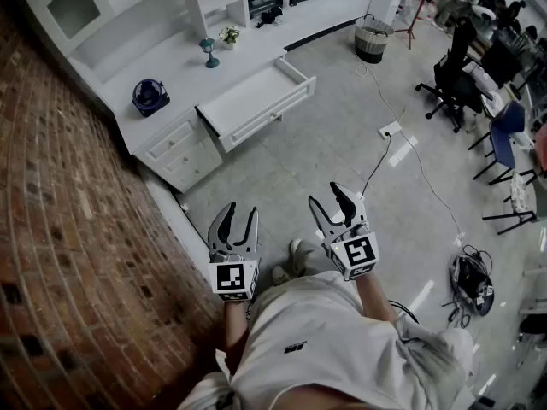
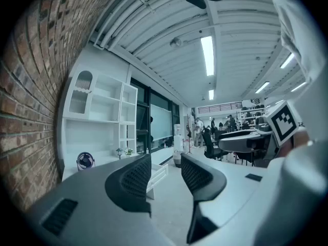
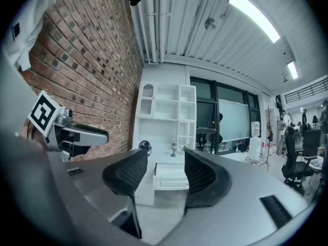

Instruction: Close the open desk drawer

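Observation:
A white desk (image 1: 184, 62) stands along the brick wall, and its wide drawer (image 1: 261, 101) is pulled out over the floor. The same drawer (image 3: 170, 177) shows between the jaws in the right gripper view, and its corner (image 2: 158, 172) shows in the left gripper view. My left gripper (image 1: 234, 221) and right gripper (image 1: 332, 199) hang well short of the desk, above the grey floor. Both are open with nothing between their fingers. In the right gripper view the left gripper (image 3: 66, 133) appears at the left.
On the desk stand a small blue fan (image 1: 149, 96), a little lamp (image 1: 208, 52) and a potted plant (image 1: 229, 35). A drawer cabinet (image 1: 184, 149) sits under the desk's left end. A basket (image 1: 373, 39), a cabled floor socket (image 1: 391, 130) and office chairs (image 1: 453, 79) lie right.

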